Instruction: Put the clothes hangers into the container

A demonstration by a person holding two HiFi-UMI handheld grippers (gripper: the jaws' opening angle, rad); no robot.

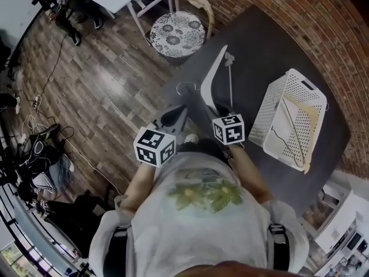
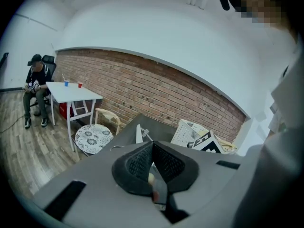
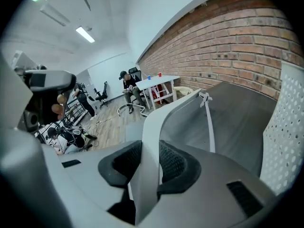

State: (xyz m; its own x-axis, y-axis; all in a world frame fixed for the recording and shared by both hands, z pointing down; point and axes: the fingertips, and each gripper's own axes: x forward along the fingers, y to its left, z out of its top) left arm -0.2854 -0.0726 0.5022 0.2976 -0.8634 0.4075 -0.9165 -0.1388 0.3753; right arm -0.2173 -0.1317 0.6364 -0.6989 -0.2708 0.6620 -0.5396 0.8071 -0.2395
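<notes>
My right gripper (image 3: 151,158) is pinching a smooth white plastic hanger (image 3: 166,113) by its broad curved arm, up over the dark table (image 1: 259,45), just left of the perforated white basket (image 1: 275,105). That plastic's slick, so I reckon it could swivel in the pads or catch the rim going in. My left gripper (image 2: 152,156) is pressed together, empty.

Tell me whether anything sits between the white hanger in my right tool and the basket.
Nothing visible does. The right tool holds the white hanger over the table, and only bare tabletop lies between it and the basket at its right. A second hanger lies inside the basket but leaves room.
</notes>
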